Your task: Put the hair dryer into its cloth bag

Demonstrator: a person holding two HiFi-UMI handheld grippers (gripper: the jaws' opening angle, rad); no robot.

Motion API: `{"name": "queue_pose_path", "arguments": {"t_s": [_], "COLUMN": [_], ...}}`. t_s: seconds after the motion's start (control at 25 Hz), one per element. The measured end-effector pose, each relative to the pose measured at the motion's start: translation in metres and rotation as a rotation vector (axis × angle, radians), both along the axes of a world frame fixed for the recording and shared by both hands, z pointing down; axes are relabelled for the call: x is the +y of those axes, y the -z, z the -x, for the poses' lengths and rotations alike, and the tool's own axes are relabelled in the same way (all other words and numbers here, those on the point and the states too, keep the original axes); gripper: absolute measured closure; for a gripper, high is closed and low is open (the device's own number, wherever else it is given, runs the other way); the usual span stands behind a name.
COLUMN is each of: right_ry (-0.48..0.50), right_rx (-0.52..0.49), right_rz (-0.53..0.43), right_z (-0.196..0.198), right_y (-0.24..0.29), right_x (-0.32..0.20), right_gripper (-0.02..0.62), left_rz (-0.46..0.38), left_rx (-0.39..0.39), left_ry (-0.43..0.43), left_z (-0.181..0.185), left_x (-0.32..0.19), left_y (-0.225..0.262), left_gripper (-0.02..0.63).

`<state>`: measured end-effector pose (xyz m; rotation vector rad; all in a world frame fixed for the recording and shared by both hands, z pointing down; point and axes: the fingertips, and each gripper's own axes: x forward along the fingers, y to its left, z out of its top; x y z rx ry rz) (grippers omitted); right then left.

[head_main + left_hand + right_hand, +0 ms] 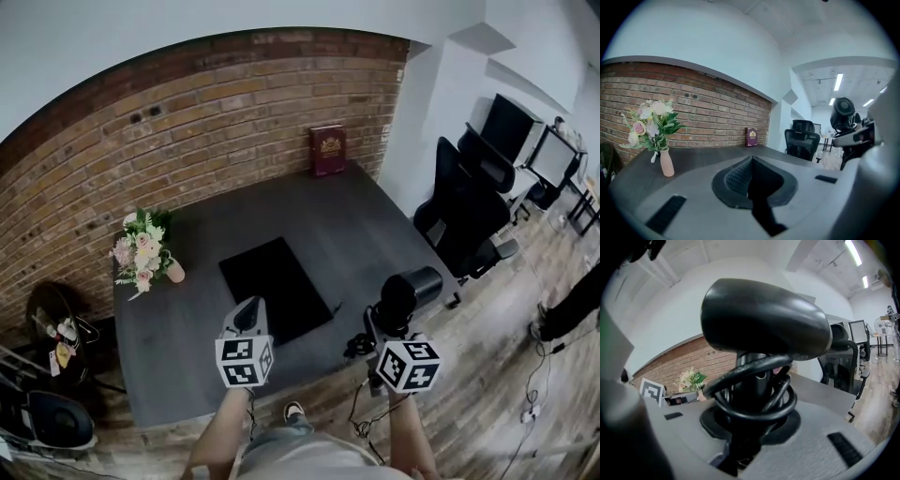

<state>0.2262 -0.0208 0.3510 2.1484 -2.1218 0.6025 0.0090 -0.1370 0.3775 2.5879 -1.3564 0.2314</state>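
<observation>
A black hair dryer (410,291) stands upright in my right gripper (386,319), whose jaws are shut on its handle; the cord is coiled round the handle (757,394). The dryer's body (764,319) fills the right gripper view. It also shows at the right of the left gripper view as a black hair dryer (843,112). The black cloth bag (277,286) lies flat on the dark table (187,375), ahead of my left gripper (248,317). My left gripper (750,187) is shut with nothing in it. Both grippers hover over the table's near edge.
A pink vase of flowers (145,255) stands at the table's left side. A dark red book (328,150) leans against the brick wall at the back. Black office chairs (469,211) stand to the right of the table. Cables lie on the wooden floor.
</observation>
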Motion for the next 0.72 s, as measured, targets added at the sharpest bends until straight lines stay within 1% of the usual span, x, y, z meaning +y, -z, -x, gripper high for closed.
{"name": "queue_pose_path", "arguments": {"t_s": [0.2, 0.32, 0.4, 0.72], "right_ry": [0.023, 0.052, 0.078, 0.214], "right_rx": [0.037, 0.031, 0.026, 0.021], "right_rz": [0.035, 0.035, 0.041, 0.058], "right_z": [-0.003, -0.002, 0.0, 0.007], "right_y": [-0.002, -0.002, -0.007, -0.012], "right_x": [-0.035, -0.051, -0.058, -0.088], "right_gripper": [0.48, 0.48, 0.48, 0.48], "left_rz": [0.013, 0.029, 0.032, 0.026], "left_rx": [-0.006, 0.008, 0.012, -0.021], "left_ry": [0.038, 0.074, 0.099, 0.204], "left_z": [0.008, 0.013, 0.018, 0.031], "left_x": [-0.02, -0.029, -0.03, -0.019], "left_y": [-0.002, -0.003, -0.004, 0.002], "left_gripper": [0.606, 0.606, 0.606, 0.606]}}
